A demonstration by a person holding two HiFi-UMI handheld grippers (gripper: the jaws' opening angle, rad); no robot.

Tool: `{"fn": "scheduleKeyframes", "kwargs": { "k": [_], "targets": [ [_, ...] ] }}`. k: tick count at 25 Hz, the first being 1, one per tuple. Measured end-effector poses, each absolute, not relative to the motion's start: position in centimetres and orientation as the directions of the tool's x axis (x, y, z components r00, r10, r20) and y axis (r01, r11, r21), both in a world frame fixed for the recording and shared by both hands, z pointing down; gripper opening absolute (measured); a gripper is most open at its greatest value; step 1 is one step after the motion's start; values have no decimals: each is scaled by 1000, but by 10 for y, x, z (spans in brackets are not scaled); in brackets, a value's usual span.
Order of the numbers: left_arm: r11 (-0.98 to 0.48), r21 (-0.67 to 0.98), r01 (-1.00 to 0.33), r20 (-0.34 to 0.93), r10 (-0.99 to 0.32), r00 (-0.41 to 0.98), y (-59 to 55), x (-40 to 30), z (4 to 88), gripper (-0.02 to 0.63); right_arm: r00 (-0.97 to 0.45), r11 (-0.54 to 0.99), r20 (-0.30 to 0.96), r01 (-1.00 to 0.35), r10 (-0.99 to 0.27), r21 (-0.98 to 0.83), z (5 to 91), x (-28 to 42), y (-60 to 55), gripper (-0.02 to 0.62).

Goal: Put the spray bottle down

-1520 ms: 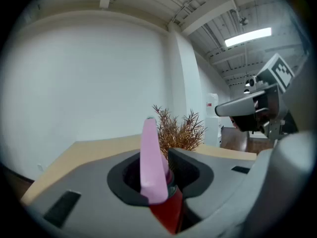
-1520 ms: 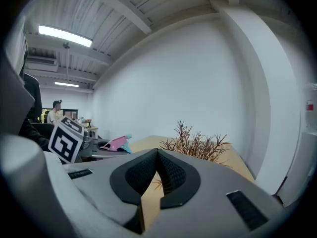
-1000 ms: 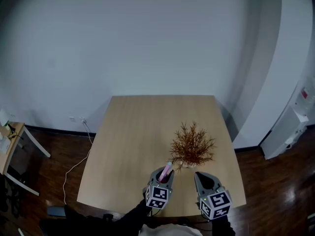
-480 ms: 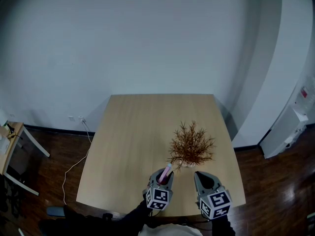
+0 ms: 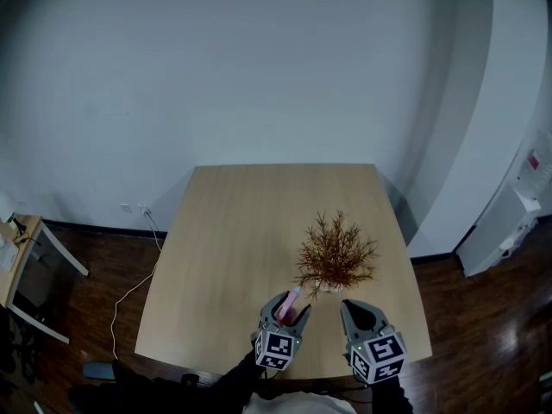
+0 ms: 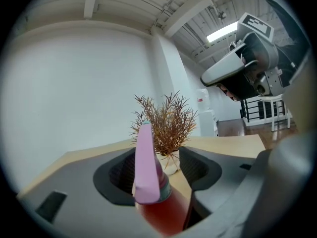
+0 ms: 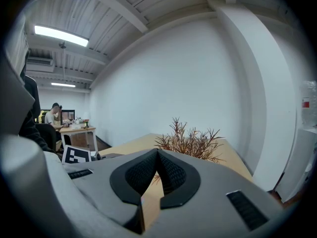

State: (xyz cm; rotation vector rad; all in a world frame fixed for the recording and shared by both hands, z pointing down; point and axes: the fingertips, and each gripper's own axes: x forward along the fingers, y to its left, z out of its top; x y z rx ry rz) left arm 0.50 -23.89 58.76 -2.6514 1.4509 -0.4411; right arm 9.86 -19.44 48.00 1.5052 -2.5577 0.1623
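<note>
The spray bottle (image 5: pixel 293 296), with a pink head and red body (image 6: pixel 147 177), stands upright on the wooden table (image 5: pixel 233 231) near its front edge. My left gripper (image 5: pixel 290 303) has the bottle between its jaws; the jaws are opening and the pads stand clear of it. In the left gripper view the bottle rises between the pads of my left gripper (image 6: pixel 158 155). My right gripper (image 5: pixel 347 306) hovers just to the right, shut and empty, its jaw tips of the right gripper (image 7: pixel 157 152) meeting.
A dry reddish-brown plant (image 5: pixel 335 255) in a small white vase stands just beyond both grippers. A small side table (image 5: pixel 26 257) and a floor cable (image 5: pixel 129 296) lie left. A white appliance (image 5: pixel 509 222) stands at the right wall.
The left gripper's jaws have spread wider around the spray bottle, which stays standing in place. The right gripper has not moved.
</note>
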Motion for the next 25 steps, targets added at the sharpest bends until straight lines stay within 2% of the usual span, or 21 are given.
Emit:
{"fn": "scheduleKeyframes", "kwargs": {
  "k": [8,15,17,19,20,22,25],
  "targets": [
    [-583,-173,-794,201,-810,551,-217,-15,574,308,-480,489,209,-872,-852,-10,482,98,-191,-18],
    [-565,-92,-820,142,-822,551,-186,-57,551,309,-487,495,215,-869,-847,-16,487,96,-190,-18],
    [-545,-91,-833,114,-837,535,-184,-65,538,256,-489,497,216,-867,-845,-22,490,95,-189,-18],
    [-525,-89,-847,94,-851,517,-182,-71,525,162,-493,500,216,-866,-843,-27,491,93,-188,-18],
    [-521,-78,-850,90,-853,514,-181,-73,520,135,-495,501,215,-865,-842,-29,492,92,-187,-18],
    [-517,-57,-854,93,-855,511,-179,-74,513,128,-500,506,211,-862,-840,-31,491,90,-187,-18],
    [-495,-60,-867,115,-866,486,-179,-76,508,-2,-497,500,182,-865,-848,-33,486,92,-187,-18]
  ]
}}
